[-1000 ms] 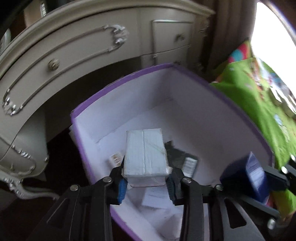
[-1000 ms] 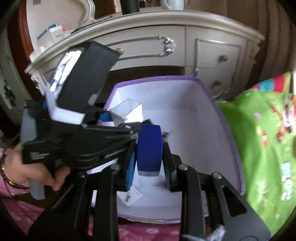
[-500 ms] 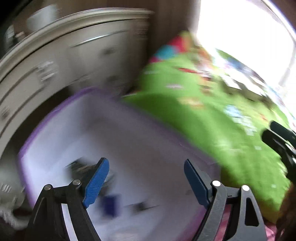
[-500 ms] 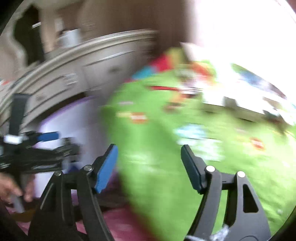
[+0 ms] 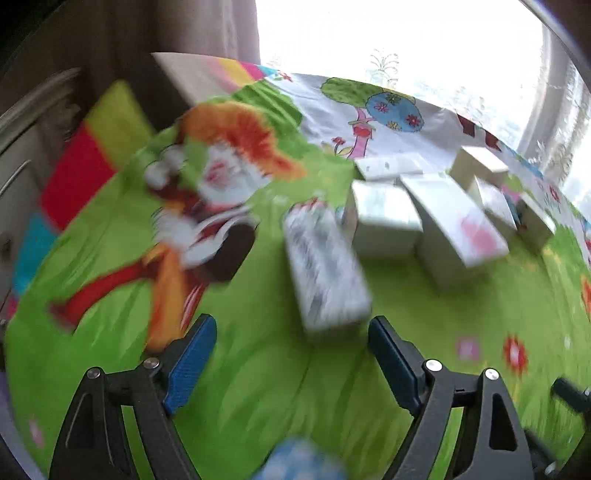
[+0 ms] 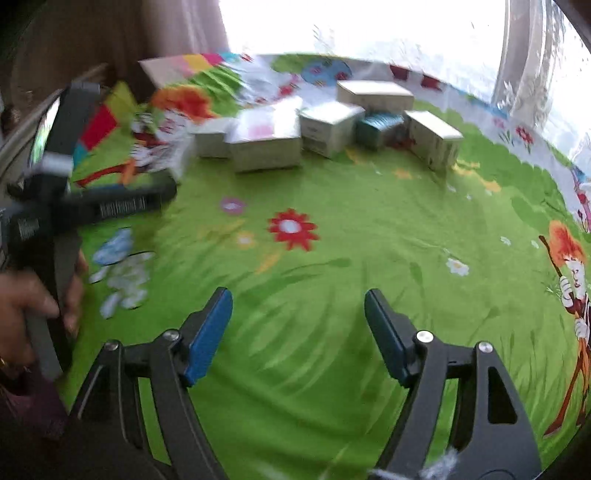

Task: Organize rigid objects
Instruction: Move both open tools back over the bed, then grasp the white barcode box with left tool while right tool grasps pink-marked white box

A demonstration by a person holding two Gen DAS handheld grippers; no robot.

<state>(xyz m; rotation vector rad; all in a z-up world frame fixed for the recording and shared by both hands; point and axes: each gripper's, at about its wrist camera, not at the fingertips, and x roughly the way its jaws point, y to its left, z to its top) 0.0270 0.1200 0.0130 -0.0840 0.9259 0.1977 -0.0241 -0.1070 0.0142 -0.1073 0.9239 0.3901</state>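
Note:
Several small cardboard boxes lie in a cluster on a green cartoon bedspread [image 5: 258, 369]. In the left wrist view a grey-white box [image 5: 325, 273] lies just ahead of my left gripper [image 5: 291, 354], which is open and empty. More white boxes [image 5: 384, 218] sit behind it. In the right wrist view the cluster of boxes [image 6: 266, 140] lies far ahead of my right gripper [image 6: 299, 328], which is open and empty above the bedspread [image 6: 332, 258]. The left gripper's body [image 6: 55, 206] shows at the left, held by a hand.
A bright window [image 6: 369, 26] with curtains is behind the bed. A dresser edge [image 5: 22, 122] shows at far left. A pillow [image 5: 192, 77] lies at the bed's far corner.
Both grippers let go of their boxes over the purple-rimmed bin, opened, and swung right from the bin to the bed with the boxes.

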